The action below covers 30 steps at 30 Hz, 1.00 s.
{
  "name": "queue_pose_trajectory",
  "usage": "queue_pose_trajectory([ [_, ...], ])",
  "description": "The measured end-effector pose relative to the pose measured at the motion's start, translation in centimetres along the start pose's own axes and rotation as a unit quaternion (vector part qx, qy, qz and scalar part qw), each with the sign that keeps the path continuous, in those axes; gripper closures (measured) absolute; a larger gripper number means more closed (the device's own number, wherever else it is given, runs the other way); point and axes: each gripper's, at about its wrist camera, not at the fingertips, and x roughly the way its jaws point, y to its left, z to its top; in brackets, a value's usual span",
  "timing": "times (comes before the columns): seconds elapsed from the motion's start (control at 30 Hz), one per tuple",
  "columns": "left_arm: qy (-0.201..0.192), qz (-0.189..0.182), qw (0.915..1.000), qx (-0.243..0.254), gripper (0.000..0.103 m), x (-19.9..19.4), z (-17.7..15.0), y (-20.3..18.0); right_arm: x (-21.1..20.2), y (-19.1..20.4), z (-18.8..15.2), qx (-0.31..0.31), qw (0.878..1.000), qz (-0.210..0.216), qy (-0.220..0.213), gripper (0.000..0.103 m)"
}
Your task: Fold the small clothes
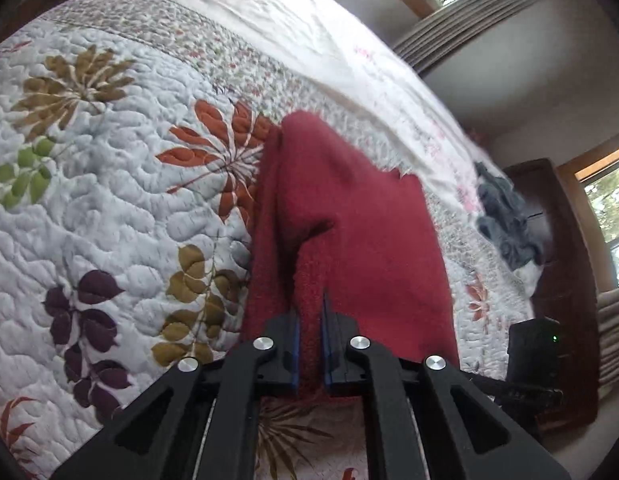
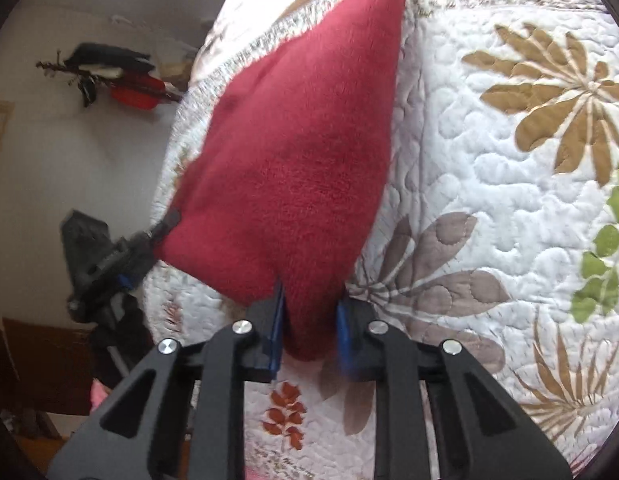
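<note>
Red fleece garment [image 1: 341,216] is held off the quilted bedspread [image 1: 109,208], its far end trailing toward the bed's far edge. In the left wrist view, the left gripper [image 1: 309,320] has its jaws narrowed onto a bunched corner of the fleece; grey clothing [image 1: 505,220] lies well apart near the bed's right edge. To fold cleanly, keep both held corners level and the near hem taut, then lay the fabric down without letting it sag between the grips. In the right wrist view, the right gripper [image 2: 309,312] pinches the garment's near corner with jaws moderately narrow, fabric filling the gap. The left gripper shows at the garment's left corner, clamped on the hem, over the bedspread's left edge.
</note>
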Motion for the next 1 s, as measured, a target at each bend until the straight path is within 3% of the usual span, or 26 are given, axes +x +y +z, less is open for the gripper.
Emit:
queue_pose_trajectory([
  [0.2, 0.038, 0.023, 0.999, 0.01, 0.095, 2.5, -2.1, 1.6, 1.7, -1.2, -1.0, -0.009, 0.998, -0.051, 0.02, 0.084],
  [0.4, 0.042, 0.018, 0.999, -0.002, 0.092, 3.2, -2.4, 2.4, 2.9, -2.1, -1.3, 0.0, 0.998, -0.052, 0.03, 0.08],
  [0.5, 0.047, 0.016, 0.9988, -0.002, 0.08, 2.0, -1.9, 1.5, 2.1, -1.0, -1.0, -0.014, 0.998, -0.052, 0.028, 0.069],
  [0.57, 0.042, 0.012, 0.9991, -0.002, 0.054, 1.2, -1.3, 1.1, 1.2, -0.7, -0.7, -0.021, 0.998, -0.054, 0.017, 0.068],
  [0.6, 0.029, 0.017, 0.9994, 0.001, 0.049, 0.6, -1.0, 0.8, 0.8, -0.6, -0.5, -0.024, 0.998, -0.054, 0.011, 0.067],
  [0.73, 0.011, 0.027, 0.9995, 0.007, 0.045, 0.4, 1.9, 0.5, -0.9, -0.8, 1.4, -0.021, 0.999, -0.048, -0.013, 0.061],
  [1.0, 0.071, 0.027, 0.9965, -0.035, 0.041, 7.4, 6.7, 2.2, 0.2, -2.2, 6.3, 0.015, 1.0, -0.017, -0.015, 0.05],
])
